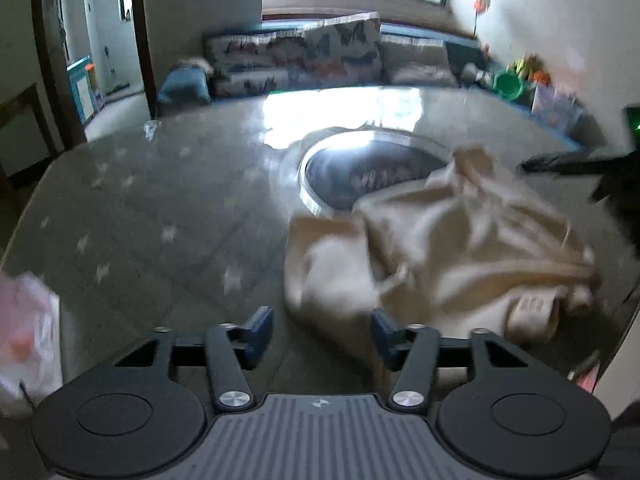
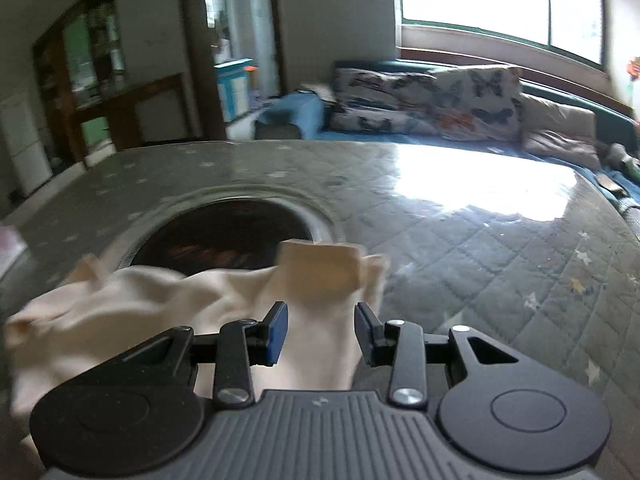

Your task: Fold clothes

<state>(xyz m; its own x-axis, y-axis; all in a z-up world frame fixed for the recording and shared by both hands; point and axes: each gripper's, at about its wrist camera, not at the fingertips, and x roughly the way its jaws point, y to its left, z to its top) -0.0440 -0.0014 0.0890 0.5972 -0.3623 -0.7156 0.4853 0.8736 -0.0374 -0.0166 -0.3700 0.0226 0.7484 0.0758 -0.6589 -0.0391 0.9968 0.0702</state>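
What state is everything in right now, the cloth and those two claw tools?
Cream garment: crumpled on the table, unfolded.
Left gripper: jaws open, empty, beside the garment's edge.
Right gripper: jaws open, a strip of garment between them, not clamped.

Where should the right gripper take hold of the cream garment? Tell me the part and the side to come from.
Grip the raised flap of the cream garment that stands between the open fingers of the right gripper. Come straight forward from the near side, low over the table: the flap sticks up as one thin edge already lined up with the jaws, while the rest lies bunched to the left.
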